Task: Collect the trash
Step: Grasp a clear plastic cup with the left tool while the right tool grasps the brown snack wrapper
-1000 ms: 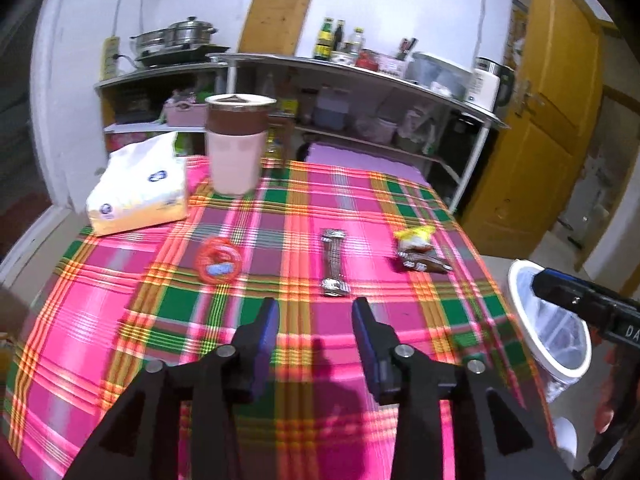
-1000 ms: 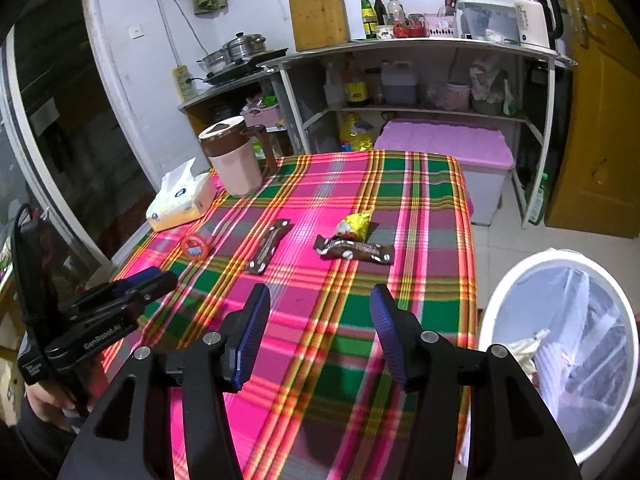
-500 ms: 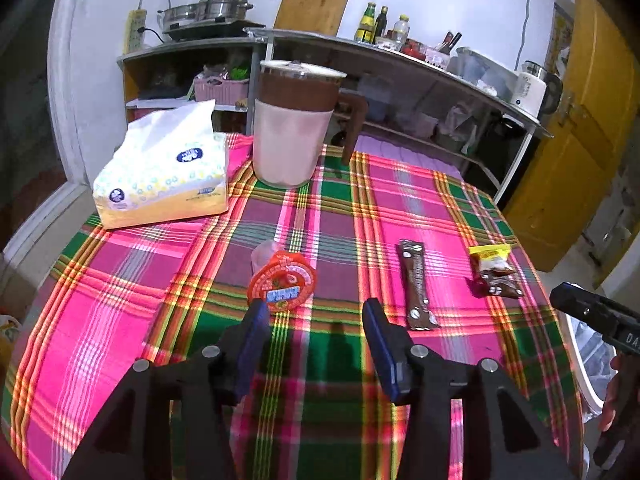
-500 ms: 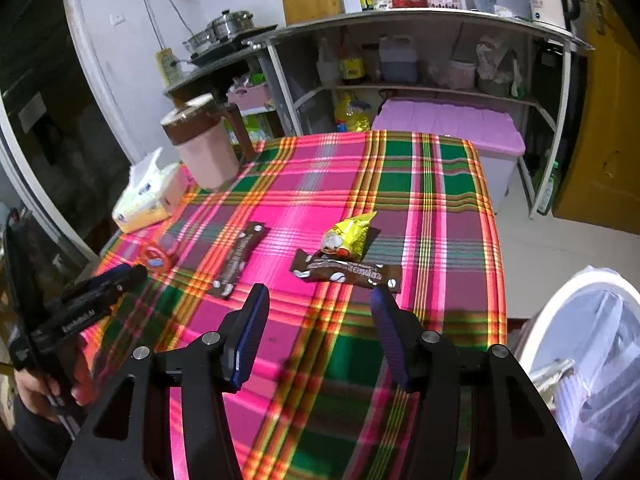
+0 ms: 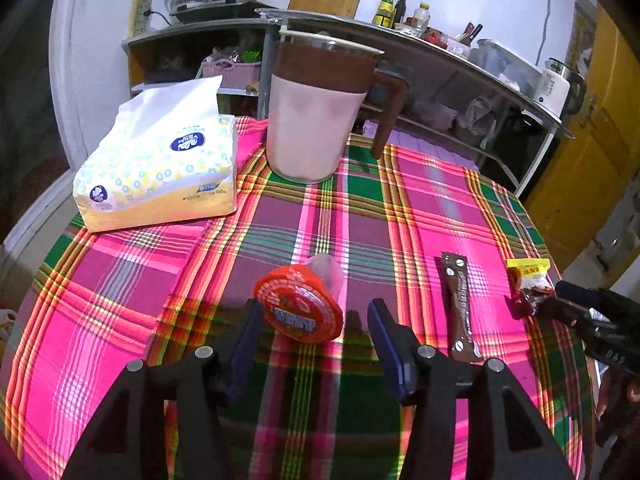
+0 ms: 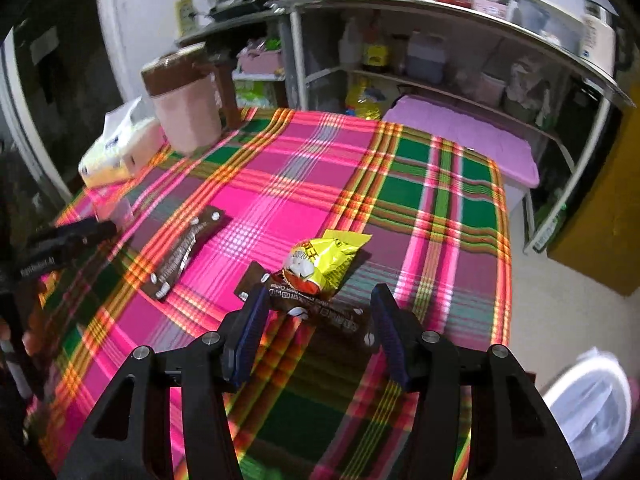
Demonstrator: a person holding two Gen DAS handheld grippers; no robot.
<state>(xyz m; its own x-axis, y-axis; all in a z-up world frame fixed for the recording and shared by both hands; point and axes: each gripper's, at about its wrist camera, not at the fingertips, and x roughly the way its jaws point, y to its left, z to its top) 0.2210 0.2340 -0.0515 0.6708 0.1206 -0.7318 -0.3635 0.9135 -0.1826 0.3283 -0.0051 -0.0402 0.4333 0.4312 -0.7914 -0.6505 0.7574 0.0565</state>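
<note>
Plaid-clothed desk (image 5: 400, 216), both reaches now closed in. Left gripper (image 5: 316, 320) apart, flanking the red-lidded cup (image 5: 298, 309); right gripper (image 6: 318, 312) apart over brown wrapper (image 6: 320, 310) and yellow packet (image 6: 326, 260). Second brown wrapper (image 6: 186, 250) farther out. Grasps probably next; bin (image 6: 592, 412) alongside.

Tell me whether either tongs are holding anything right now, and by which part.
Nothing is held. The left tongs are open around the jelly cup; the right tongs are open around the coffee wrapper.

Each hand-held gripper (image 5: 316, 326) (image 6: 318, 320) has matte black angular arms, silver round screws, and dark blue ribbed pads (image 5: 384, 344).
</note>
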